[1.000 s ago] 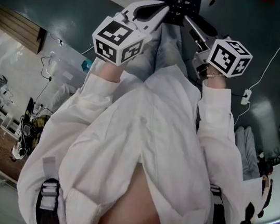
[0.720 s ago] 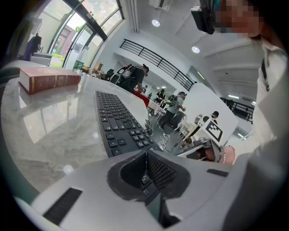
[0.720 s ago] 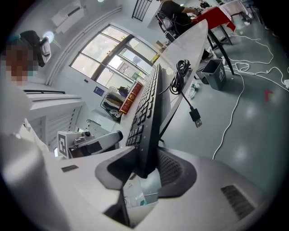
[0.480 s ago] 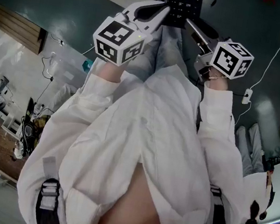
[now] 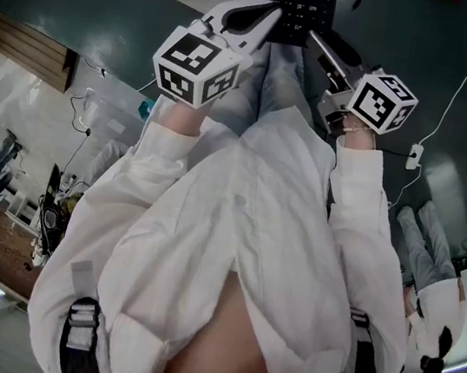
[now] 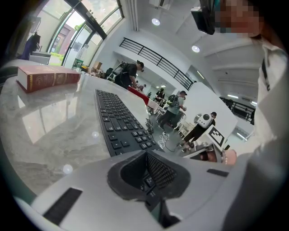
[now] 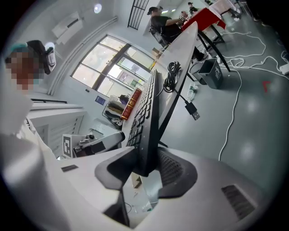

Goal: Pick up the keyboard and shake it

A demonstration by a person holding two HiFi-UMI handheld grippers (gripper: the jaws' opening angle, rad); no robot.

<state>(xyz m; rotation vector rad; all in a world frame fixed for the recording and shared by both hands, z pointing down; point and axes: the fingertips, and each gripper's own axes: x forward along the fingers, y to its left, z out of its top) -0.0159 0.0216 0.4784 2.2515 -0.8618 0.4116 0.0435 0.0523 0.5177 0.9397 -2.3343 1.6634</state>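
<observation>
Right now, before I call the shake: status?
Grip: left claw and right claw both shut on the keyboard, near edge. Lift: can't tell. Beyond it a red book on the table; loose USB cable hangs off the edge.

We can read no word, number or brand here. The key legends on the keyboard (image 6: 119, 122) are too small to make out. The spine of the red book (image 6: 45, 77), far left on the table, shows only blurred gilt marks. A small blue sign (image 7: 99, 100) on the far wall is illegible. The cube (image 5: 195, 65) on the left gripper (image 5: 272, 16) and the cube (image 5: 384, 98) on the right gripper (image 5: 318, 41) bear black-and-white square patterns, no letters.
</observation>
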